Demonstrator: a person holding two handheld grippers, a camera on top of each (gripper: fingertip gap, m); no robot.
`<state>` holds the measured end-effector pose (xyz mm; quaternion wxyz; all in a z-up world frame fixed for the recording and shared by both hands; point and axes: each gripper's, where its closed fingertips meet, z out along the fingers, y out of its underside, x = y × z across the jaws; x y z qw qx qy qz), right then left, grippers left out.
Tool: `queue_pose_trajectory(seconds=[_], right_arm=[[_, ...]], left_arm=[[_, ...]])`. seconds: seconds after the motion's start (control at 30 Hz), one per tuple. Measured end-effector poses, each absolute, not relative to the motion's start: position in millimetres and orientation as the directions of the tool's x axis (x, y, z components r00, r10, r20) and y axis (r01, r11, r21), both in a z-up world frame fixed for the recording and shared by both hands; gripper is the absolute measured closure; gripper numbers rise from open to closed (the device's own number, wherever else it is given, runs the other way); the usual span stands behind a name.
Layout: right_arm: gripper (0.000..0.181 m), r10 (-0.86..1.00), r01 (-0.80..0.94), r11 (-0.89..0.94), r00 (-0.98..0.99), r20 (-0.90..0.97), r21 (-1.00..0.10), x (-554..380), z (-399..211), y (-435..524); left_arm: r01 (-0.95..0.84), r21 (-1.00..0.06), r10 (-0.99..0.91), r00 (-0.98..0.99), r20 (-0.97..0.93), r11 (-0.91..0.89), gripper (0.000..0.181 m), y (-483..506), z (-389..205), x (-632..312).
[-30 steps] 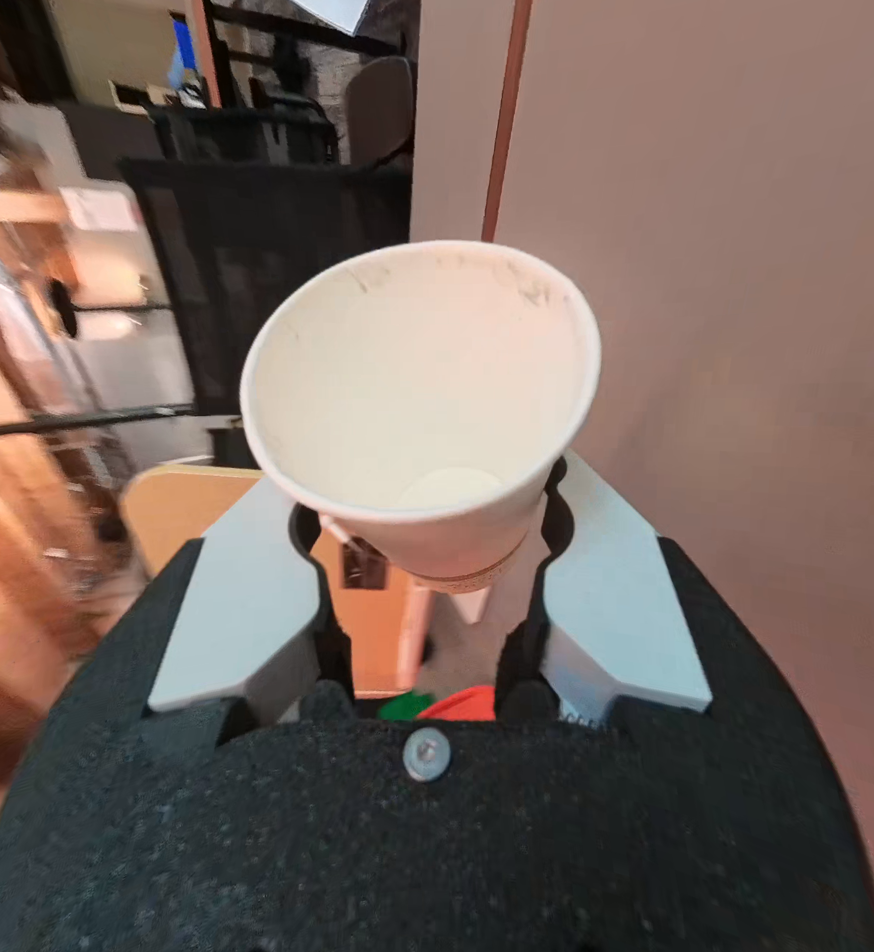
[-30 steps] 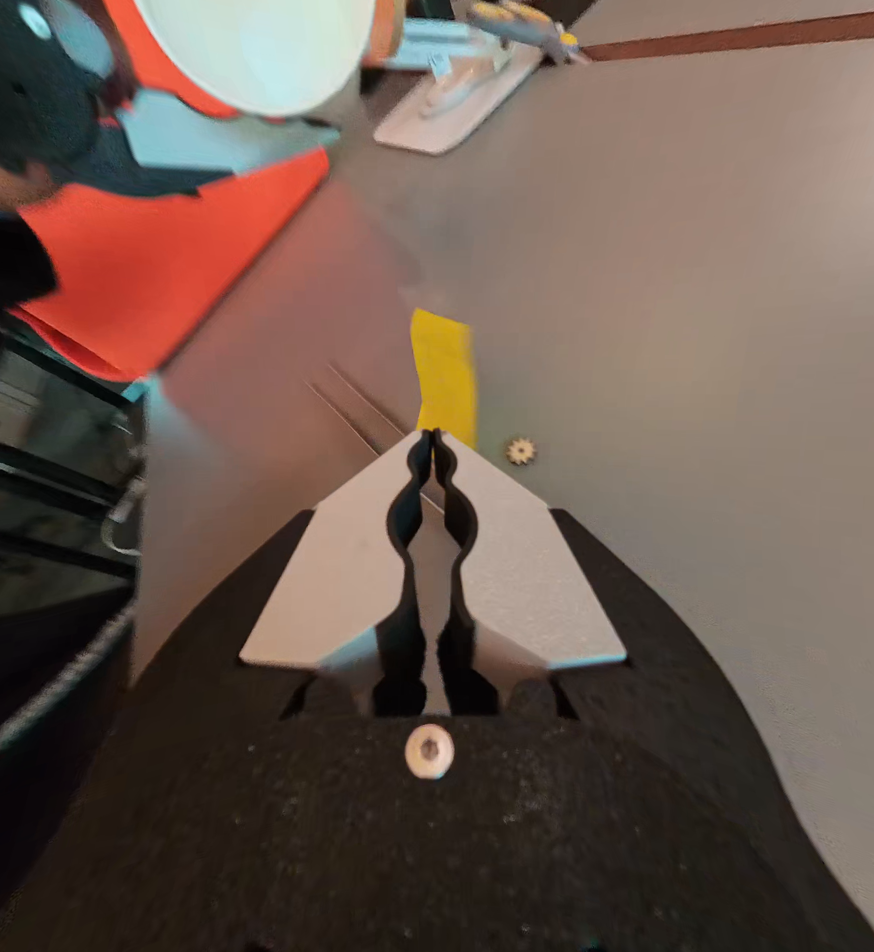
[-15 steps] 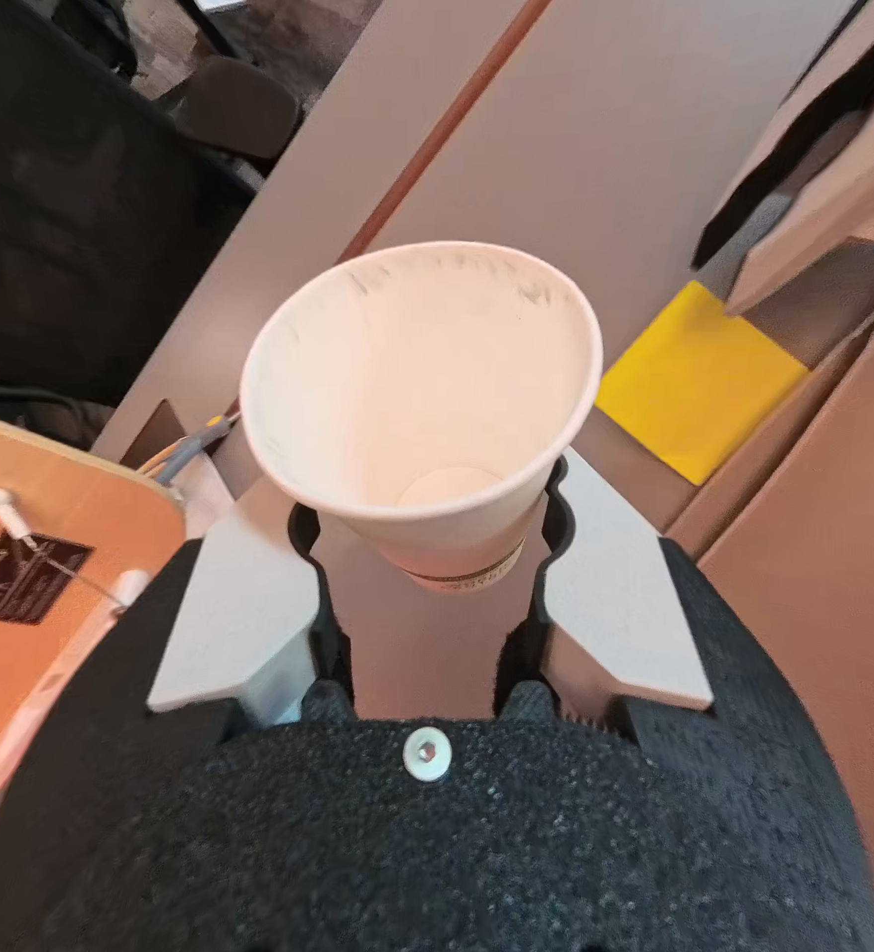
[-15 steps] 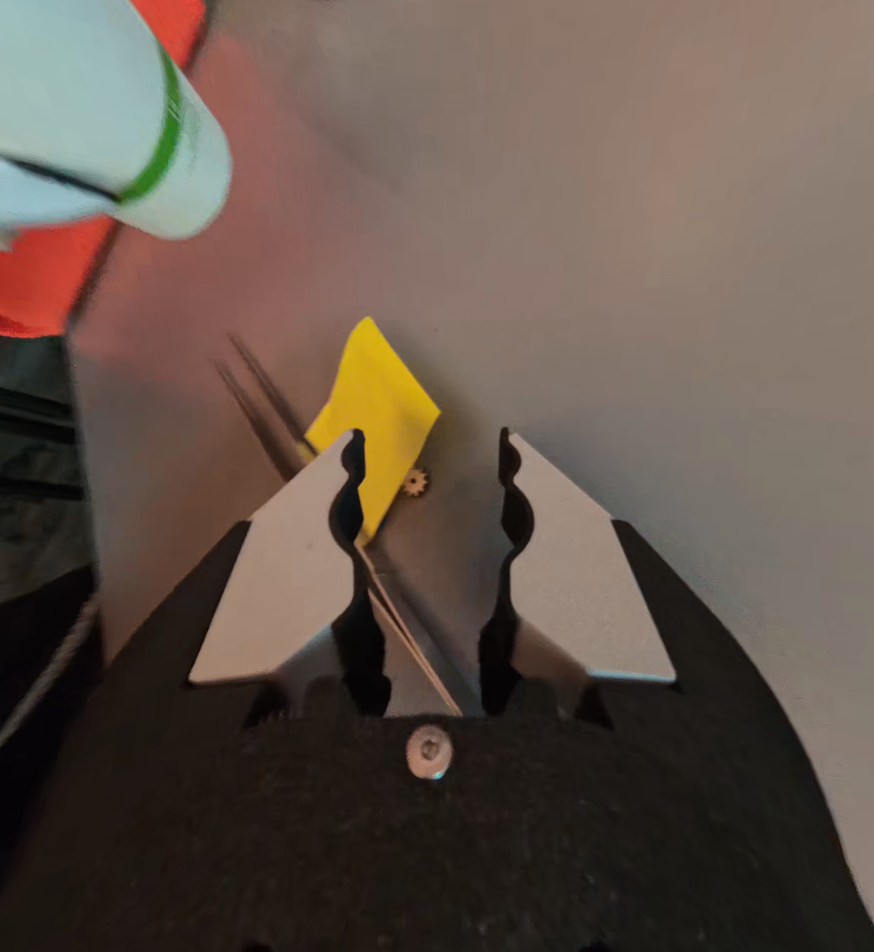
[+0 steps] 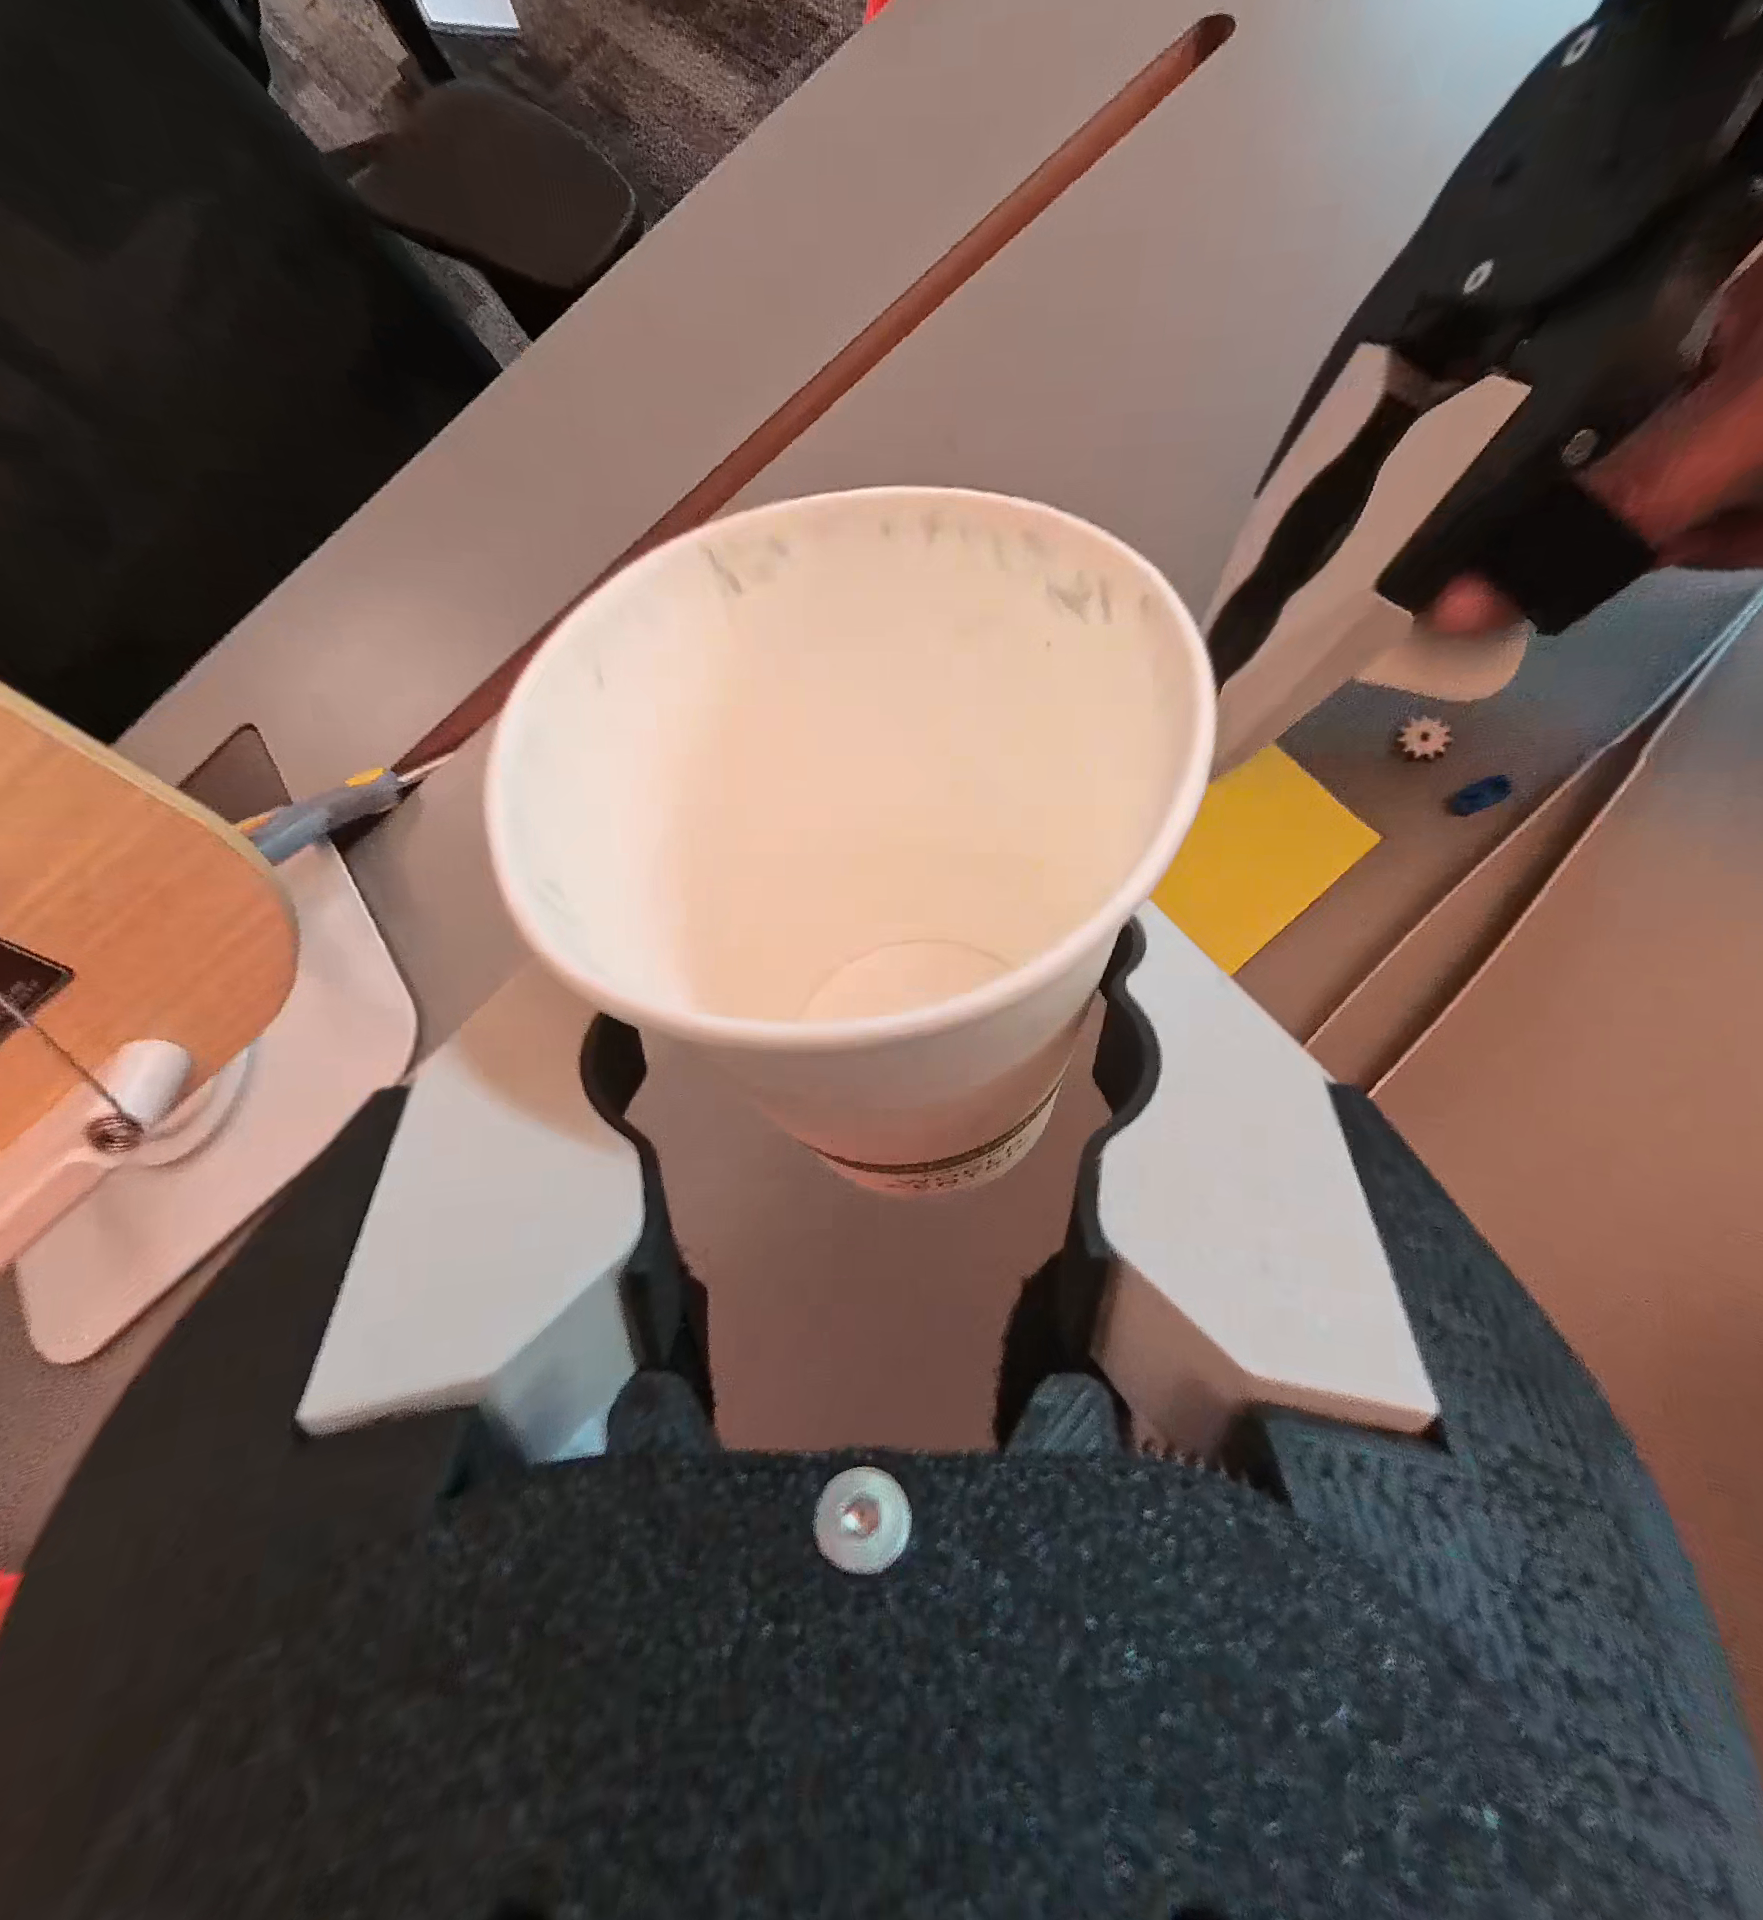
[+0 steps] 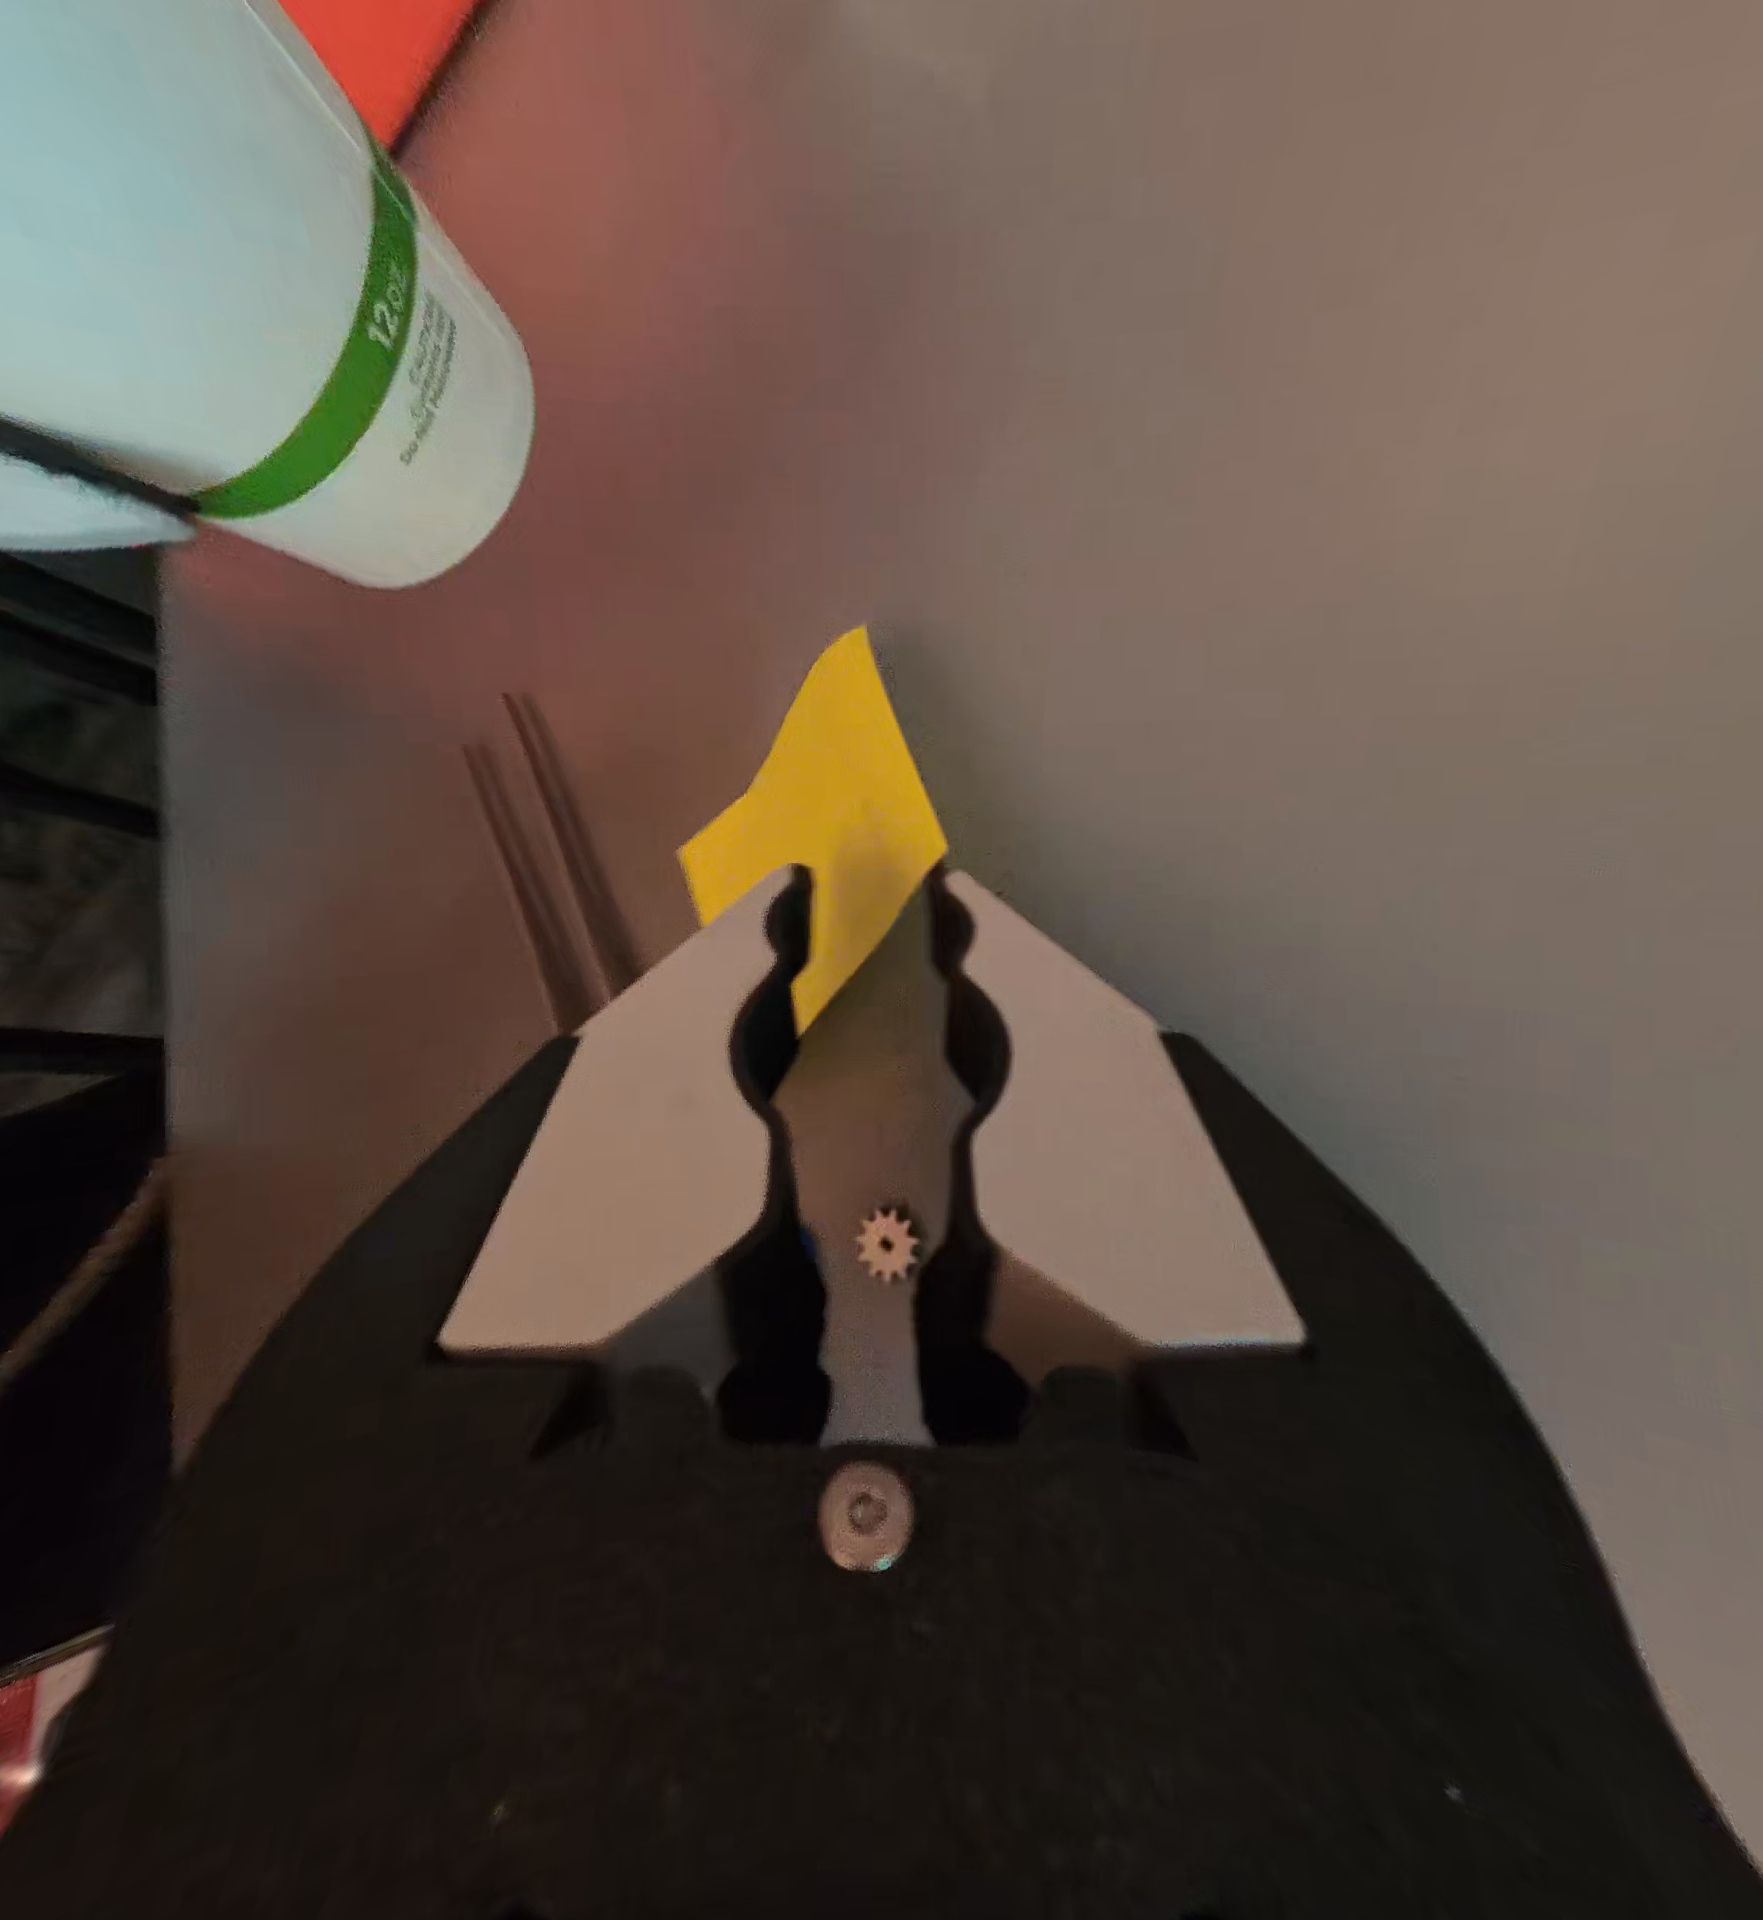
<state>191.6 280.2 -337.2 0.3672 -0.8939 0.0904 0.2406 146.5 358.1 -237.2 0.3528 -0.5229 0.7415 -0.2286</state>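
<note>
My left gripper [image 5: 866, 997] is shut on a white paper cup [image 5: 835, 810], held near its base, mouth tilted toward the camera; the cup is empty. In the right wrist view the cup [image 6: 233, 260] shows at top left with a green band. My right gripper [image 6: 869, 883] is open with a narrow gap and holds nothing, hovering just over the grey table [image 6: 1376, 520]. Between its fingers I see a yellow sticky note [image 6: 835, 821] and a small toothed gear [image 6: 887, 1245]. In the left wrist view its fingers [image 5: 1417, 540] point down beside the note [image 5: 1261, 852], the gear [image 5: 1424, 740] and a small blue piece [image 5: 1479, 795].
A wooden board [image 5: 77, 862] on a white base [image 5: 337, 1018] stands at the left. A brown slot [image 5: 856, 364] runs across the table [image 5: 960, 260]. Dark chairs [image 5: 129, 312] stand beyond the table edge. Something orange [image 6: 368, 52] lies behind the cup. Measured from the fingertips, the brown slot [image 5: 856, 364] is 25 cm or so from the right gripper and 30 cm from the left.
The right gripper went from shut to wide open, then narrowed, and moved forward so the gear now lies between its fingers. The left gripper swung toward the table, still holding the cup.
</note>
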Motion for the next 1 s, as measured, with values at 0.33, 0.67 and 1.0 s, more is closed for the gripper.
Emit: queue_pose_trajectory(seconds=[0.33, 0.67, 1.0], right_arm=[[0.138, -0.097, -0.312, -0.477, 0.948, -0.303, -0.822, 173.6, -237.3, 176.5], [0.137, -0.159, -0.399, -0.299, 0.916, -0.367, -0.867, 45.1, -241.0, 58.4], [0.13, -0.123, -0.355, -0.335, 0.935, -0.333, -0.873, 51.1, -246.6, 58.4]], left_arm=[[-0.379, -0.918, -0.985, -0.167, -0.052, 0.113, 0.091, 338.1, -233.7, 226.8], [-0.418, -0.864, -0.927, -0.351, -0.131, 0.28, 0.092, 300.2, -302.9, 299.4], [-0.63, -0.734, -0.96, -0.257, -0.111, 0.253, 0.07, 320.0, -332.7, 278.8]])
